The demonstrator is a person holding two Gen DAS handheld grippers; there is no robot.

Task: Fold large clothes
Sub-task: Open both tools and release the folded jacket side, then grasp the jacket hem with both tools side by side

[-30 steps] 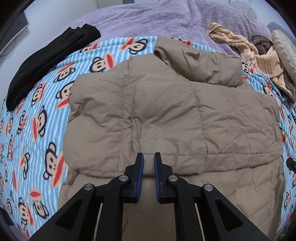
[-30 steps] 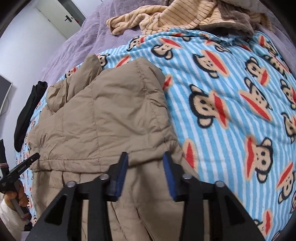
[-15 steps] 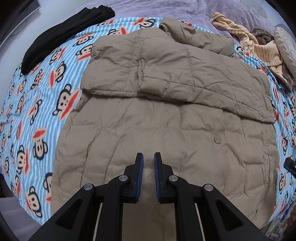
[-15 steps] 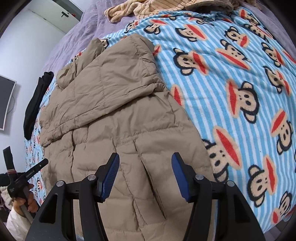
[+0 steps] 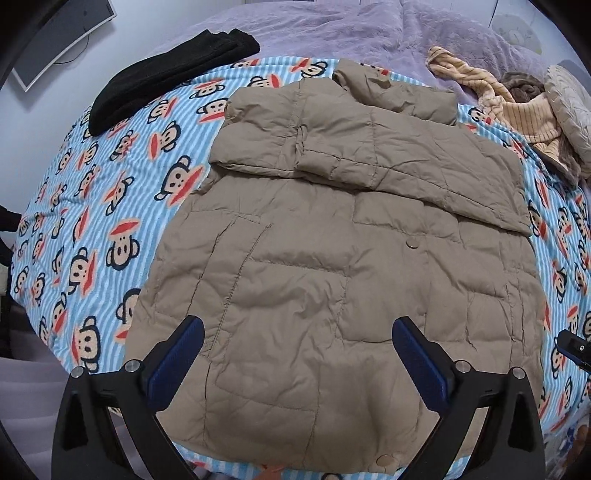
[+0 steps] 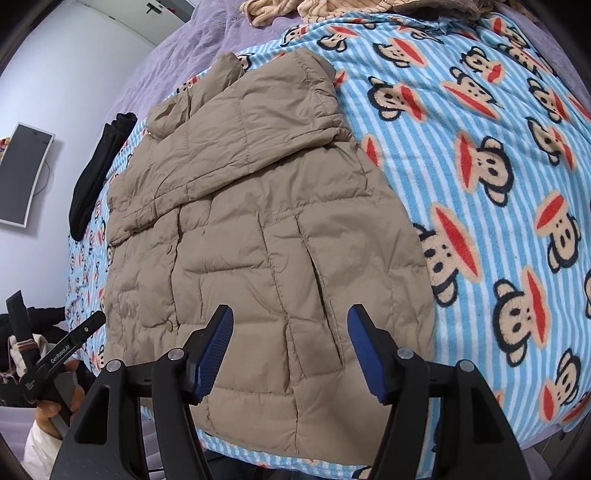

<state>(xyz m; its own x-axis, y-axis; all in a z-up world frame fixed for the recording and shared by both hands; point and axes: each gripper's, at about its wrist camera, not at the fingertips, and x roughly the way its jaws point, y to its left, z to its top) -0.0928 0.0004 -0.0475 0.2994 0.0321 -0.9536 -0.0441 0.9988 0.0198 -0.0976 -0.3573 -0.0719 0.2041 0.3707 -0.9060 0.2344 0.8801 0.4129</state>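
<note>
A tan puffer jacket [image 5: 332, 266] lies flat on a blue striped monkey-print blanket [image 5: 92, 221], with its sleeves folded across the upper part. It also shows in the right wrist view [image 6: 258, 229]. My left gripper [image 5: 297, 354] is open and empty, above the jacket's lower hem. My right gripper [image 6: 290, 343] is open and empty, above the hem near the jacket's right side. The left gripper [image 6: 62, 350], held in a hand, shows at the lower left of the right wrist view.
A black garment [image 5: 166, 81] lies at the blanket's far left. A beige striped garment [image 5: 517, 110] and a grey cushion [image 5: 569, 103] lie at the far right. A purple bedspread [image 5: 332, 29] lies beyond. A monitor [image 6: 22, 173] hangs on the wall.
Both grippers have pulled back from the folded sleeves toward the jacket's hem. The left gripper has gone from nearly shut to wide open. The right has widened.
</note>
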